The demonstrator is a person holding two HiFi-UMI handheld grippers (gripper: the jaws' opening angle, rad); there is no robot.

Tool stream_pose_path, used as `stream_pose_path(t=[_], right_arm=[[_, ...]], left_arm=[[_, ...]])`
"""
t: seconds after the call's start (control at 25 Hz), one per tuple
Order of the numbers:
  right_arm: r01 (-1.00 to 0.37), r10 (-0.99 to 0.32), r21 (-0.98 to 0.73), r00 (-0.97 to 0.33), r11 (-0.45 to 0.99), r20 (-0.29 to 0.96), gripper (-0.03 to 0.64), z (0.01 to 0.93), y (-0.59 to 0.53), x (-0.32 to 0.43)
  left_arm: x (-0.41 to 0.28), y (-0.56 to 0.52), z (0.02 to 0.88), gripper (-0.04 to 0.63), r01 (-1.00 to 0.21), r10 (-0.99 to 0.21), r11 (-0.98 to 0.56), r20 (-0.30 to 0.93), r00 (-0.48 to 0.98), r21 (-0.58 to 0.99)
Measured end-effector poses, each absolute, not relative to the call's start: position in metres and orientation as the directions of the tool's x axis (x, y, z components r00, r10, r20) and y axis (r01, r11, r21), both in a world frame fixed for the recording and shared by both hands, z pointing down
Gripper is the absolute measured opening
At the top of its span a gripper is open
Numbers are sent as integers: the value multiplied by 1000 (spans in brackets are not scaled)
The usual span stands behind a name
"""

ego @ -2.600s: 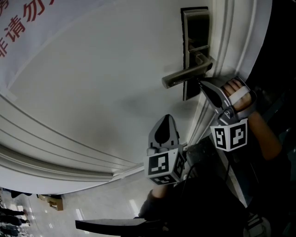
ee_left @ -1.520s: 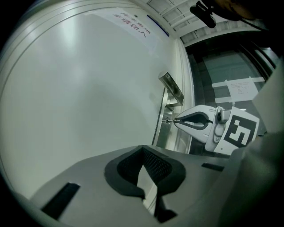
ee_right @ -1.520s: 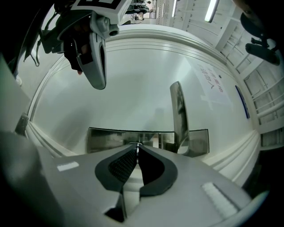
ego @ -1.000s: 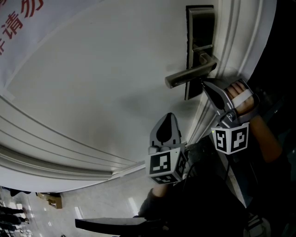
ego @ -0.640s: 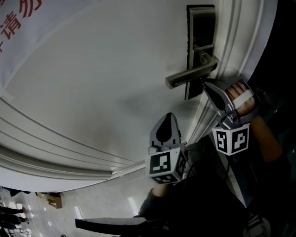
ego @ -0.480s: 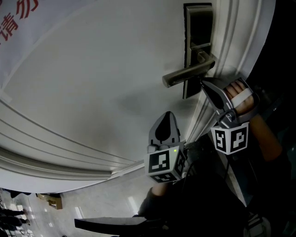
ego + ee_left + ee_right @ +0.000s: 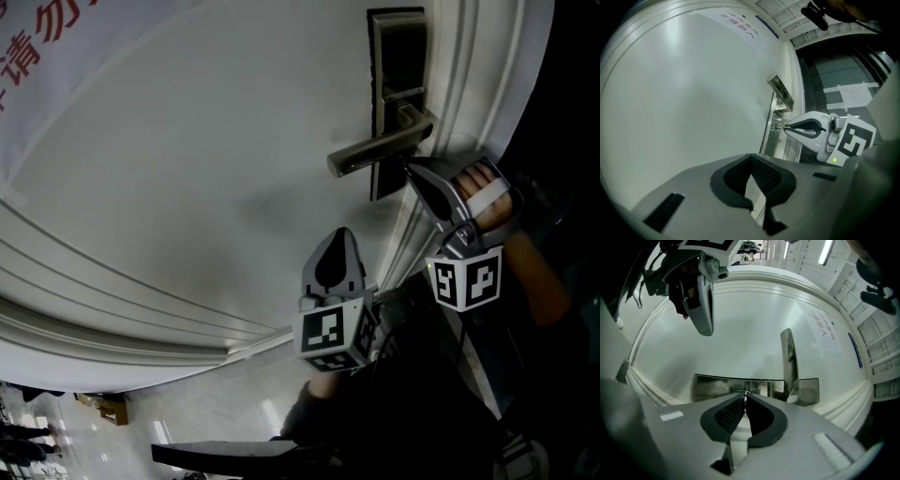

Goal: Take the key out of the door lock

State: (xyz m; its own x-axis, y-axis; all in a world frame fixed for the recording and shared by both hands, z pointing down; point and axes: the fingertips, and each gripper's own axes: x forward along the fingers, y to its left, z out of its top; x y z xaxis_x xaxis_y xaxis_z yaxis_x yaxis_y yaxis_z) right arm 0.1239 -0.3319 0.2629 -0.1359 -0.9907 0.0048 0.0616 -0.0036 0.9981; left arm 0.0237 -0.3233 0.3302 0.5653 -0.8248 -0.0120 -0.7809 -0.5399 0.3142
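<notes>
A metal lock plate (image 7: 395,94) with a lever handle (image 7: 377,151) sits on the white door (image 7: 206,187). My right gripper (image 7: 407,167) points at the plate just under the handle. Its tips (image 7: 786,127) are shut on the small key (image 7: 778,127) that sticks out of the lock. In the right gripper view the thin key (image 7: 743,392) shows between the closed pads, with the plate (image 7: 712,387) and handle (image 7: 789,362) behind. My left gripper (image 7: 339,233) hangs lower and to the left, clear of the lock, jaws shut and empty (image 7: 751,158).
A banner with red characters (image 7: 37,47) hangs on the door's upper left. Raised moulding (image 7: 112,309) runs along the door's lower part, and the door frame (image 7: 469,84) stands right of the lock. A person's hand (image 7: 487,192) holds the right gripper.
</notes>
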Motion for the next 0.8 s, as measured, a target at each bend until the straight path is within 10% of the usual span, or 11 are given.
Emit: stream_pose_path(t=[0.8], right_arm=[[58, -989, 998, -148, -8, 1, 12, 263, -332, 124]], left_arm=[[24, -328, 335, -1, -797, -839, -516, 0, 544, 313]])
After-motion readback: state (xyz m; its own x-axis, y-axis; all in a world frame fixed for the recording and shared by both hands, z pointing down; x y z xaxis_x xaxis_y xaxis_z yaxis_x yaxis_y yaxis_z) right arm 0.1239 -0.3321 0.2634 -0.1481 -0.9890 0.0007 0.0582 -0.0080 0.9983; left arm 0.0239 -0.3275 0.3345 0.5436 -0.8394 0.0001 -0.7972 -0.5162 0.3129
